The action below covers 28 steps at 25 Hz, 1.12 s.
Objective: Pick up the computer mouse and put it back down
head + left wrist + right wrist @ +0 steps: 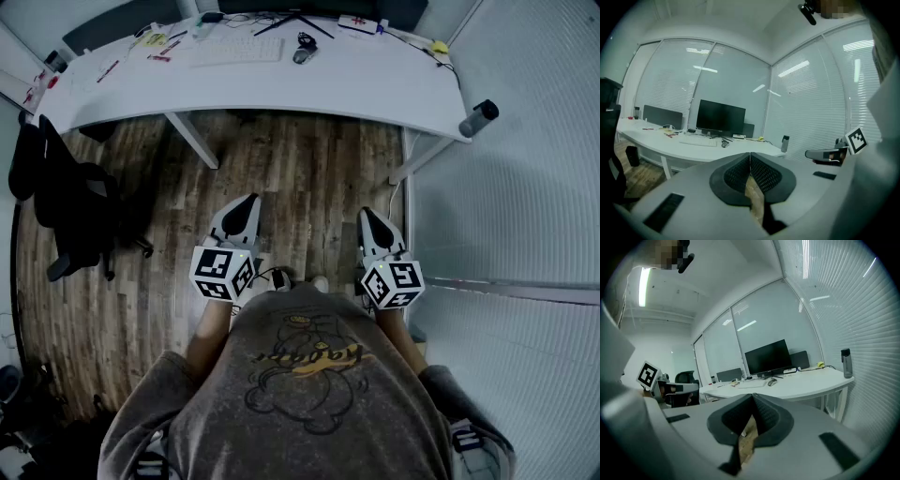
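The dark computer mouse (301, 56) lies on the white desk (375, 84) at the far side of the room, just right of the white keyboard (237, 49). It shows small in the left gripper view as the mouse (724, 144) and in the right gripper view as the mouse (772, 382). Both grippers are held low in front of the person, well short of the desk, over the wooden floor. My left gripper (248, 200) (750, 153) is shut with nothing in it. My right gripper (366, 213) (753, 394) is shut and empty too.
A black monitor (721, 118) stands behind the keyboard. A grey bottle (478, 118) sits at the desk's right end by the blinds. A black office chair (66, 202) stands at the left. Small items (159, 45) litter the desk's left part.
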Motion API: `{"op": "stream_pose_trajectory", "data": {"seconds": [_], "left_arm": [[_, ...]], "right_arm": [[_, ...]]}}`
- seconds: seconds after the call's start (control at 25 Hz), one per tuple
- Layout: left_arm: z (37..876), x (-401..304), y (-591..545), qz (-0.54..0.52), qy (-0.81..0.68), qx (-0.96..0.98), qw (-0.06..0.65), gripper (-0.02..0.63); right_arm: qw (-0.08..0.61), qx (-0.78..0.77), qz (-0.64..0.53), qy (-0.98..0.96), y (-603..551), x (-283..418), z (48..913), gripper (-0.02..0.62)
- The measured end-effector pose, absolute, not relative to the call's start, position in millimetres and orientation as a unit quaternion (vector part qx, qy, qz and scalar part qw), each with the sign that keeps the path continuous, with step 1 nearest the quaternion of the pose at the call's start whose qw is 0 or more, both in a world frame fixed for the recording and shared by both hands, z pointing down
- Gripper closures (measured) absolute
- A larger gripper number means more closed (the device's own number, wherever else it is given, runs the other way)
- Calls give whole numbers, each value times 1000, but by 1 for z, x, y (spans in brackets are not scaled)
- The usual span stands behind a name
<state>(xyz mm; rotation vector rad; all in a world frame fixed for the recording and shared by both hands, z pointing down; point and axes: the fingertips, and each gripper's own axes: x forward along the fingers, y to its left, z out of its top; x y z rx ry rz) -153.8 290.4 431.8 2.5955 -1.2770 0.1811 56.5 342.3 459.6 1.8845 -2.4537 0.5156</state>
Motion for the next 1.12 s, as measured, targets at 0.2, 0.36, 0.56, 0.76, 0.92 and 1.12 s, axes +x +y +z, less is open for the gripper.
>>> {"op": "stream_pose_trajectory", "data": {"seconds": [0.2, 0.36, 0.56, 0.76, 0.92, 1.12], "left_arm": [[432, -154, 292, 66, -436, 890, 116, 587], [431, -152, 292, 66, -434, 892, 113, 586], [433, -154, 288, 66, -424, 895, 118, 588], [440, -165, 279, 78, -422, 896, 115, 586], [442, -178, 269, 73, -414, 900, 113, 586], [440, -186, 250, 66, -408, 904, 107, 586]], "right_arm": [[2, 601, 163, -782, 344, 54, 458, 592], [4, 601, 165, -782, 344, 52, 460, 592], [-5, 607, 170, -776, 342, 47, 459, 591], [1, 620, 170, -766, 338, 41, 466, 591], [0, 632, 164, -757, 333, 34, 470, 591], [-1, 639, 156, -753, 322, 24, 470, 591]]}}
